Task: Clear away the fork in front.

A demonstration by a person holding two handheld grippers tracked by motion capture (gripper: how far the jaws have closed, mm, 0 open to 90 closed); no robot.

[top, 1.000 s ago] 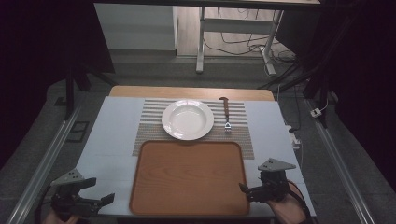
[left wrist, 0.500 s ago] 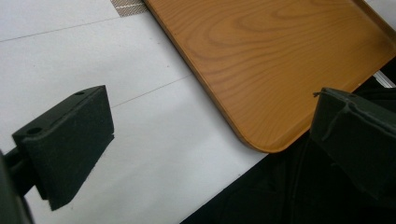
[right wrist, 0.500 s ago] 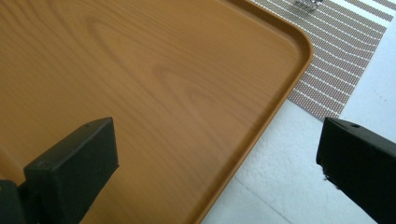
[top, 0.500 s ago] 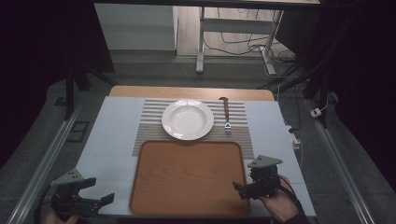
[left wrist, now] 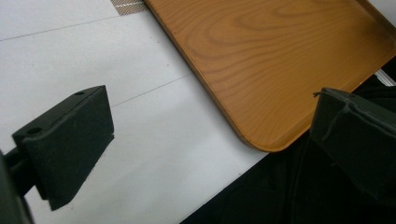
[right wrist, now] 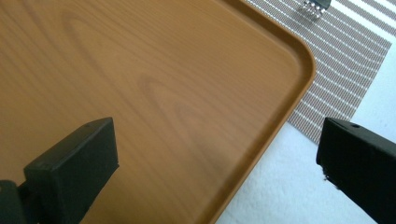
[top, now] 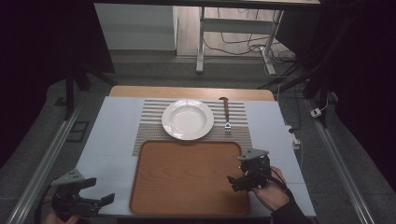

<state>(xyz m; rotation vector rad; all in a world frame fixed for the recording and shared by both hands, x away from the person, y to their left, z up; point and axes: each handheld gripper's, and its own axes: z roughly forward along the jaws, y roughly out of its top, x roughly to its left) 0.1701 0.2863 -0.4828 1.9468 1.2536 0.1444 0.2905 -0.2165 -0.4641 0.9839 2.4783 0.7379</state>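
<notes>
Right gripper point(top: 238, 179): jaws apart, now advanced over wooden tray point(top: 187, 179) edge, likely approaching fork point(top: 227, 116); left gripper point(top: 100, 201): jaws apart, unmoved

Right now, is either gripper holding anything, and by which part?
Nothing is held. The left gripper and right gripper are both open and empty, the right above the wooden tray.

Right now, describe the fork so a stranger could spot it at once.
Find the striped mat on the table's far half, beyond the wooden tray. The fork lies on it just right of the white plate, tines toward the tray; it is the lone slim, dark-handled thing there.
</notes>
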